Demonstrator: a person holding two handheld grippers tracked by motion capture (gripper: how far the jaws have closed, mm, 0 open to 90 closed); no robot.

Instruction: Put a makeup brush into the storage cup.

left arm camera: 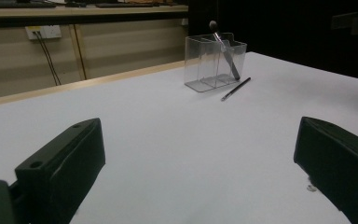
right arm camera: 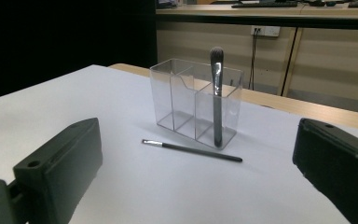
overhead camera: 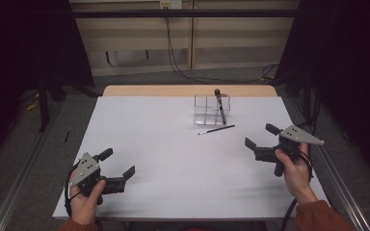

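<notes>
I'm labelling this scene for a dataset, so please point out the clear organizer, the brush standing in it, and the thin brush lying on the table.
clear organizer (right arm camera: 177, 100), right gripper view, on its front wall.
standing brush (right arm camera: 216, 100), right gripper view, on its handle.
thin brush (right arm camera: 193, 151), right gripper view, on mid-shaft.

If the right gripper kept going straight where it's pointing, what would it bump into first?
Probably the thin brush lying flat on the table, if the right gripper stays low. Just behind it stands the clear organizer with the big brush inside. Depth is hard to judge.
</notes>
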